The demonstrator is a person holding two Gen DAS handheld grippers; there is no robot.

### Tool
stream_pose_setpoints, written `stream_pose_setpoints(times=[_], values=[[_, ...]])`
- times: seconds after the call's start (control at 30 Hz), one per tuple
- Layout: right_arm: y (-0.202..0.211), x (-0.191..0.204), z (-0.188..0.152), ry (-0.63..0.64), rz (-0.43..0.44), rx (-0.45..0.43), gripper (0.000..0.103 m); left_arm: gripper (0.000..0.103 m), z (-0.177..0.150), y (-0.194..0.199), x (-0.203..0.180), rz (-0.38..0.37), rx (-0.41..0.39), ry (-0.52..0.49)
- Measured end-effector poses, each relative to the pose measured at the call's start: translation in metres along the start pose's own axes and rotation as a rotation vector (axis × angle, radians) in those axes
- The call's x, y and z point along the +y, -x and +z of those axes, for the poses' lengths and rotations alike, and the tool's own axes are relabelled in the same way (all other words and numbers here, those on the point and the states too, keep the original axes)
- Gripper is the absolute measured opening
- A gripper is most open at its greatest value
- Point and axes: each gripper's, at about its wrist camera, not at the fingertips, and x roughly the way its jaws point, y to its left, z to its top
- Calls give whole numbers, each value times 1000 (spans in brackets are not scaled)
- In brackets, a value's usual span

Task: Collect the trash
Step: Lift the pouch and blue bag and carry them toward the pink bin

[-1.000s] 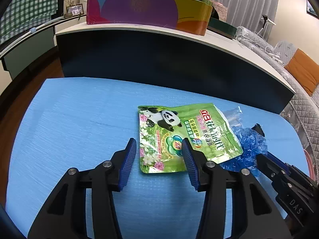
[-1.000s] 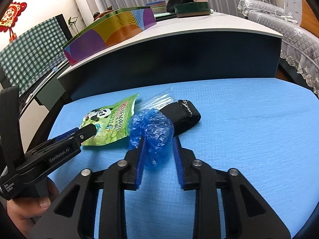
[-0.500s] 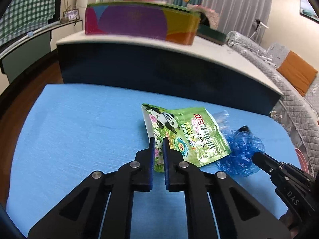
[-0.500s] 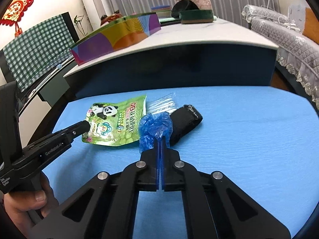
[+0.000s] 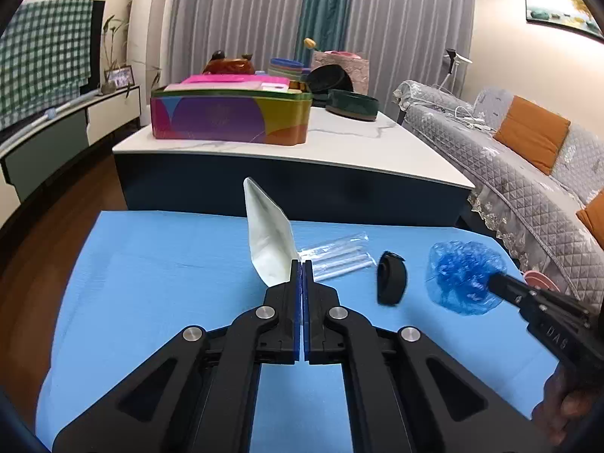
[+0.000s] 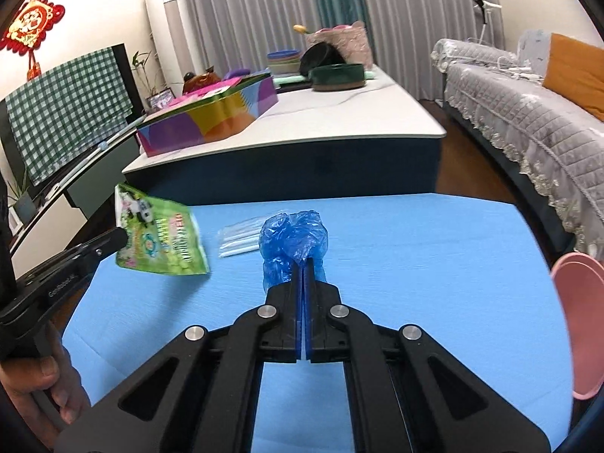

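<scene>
Both pieces of trash had left the blue counter (image 5: 151,283): the left hand-held gripper (image 5: 302,264) clamped the green pouch (image 6: 162,241), the right hand-held gripper (image 6: 303,262) the blue plastic bag (image 6: 292,239). The pink bin (image 6: 577,324) lay right, nearest the right one.

This is a living room in a home; there is a long sofa (image 5: 502,158) with a grey cover and orange cushions (image 5: 532,139); big curtains (image 5: 377,19) hang at the back; a picture (image 5: 562,11) is on the wall; a red lucky charm (image 6: 28,28) hangs up too.
</scene>
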Motion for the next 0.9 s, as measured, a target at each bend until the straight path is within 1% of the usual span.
stream_pose_setpoints(times=[0.2, 0.47, 0.67, 0.9], values=[[35, -19, -1, 6, -33, -37, 1, 0, 0, 20, -13, -18, -24, -19], [87, -53, 9, -51, -72, -114, 1, 0, -3, 36, -44, -47, -36, -68], [113, -74, 5, -42, -128, -141, 1, 0, -1, 50, -64, -68, -66, -78], [139, -93, 0, -38, -175, -165, 1, 0, -4, 55, -83, -108, -66, -78]])
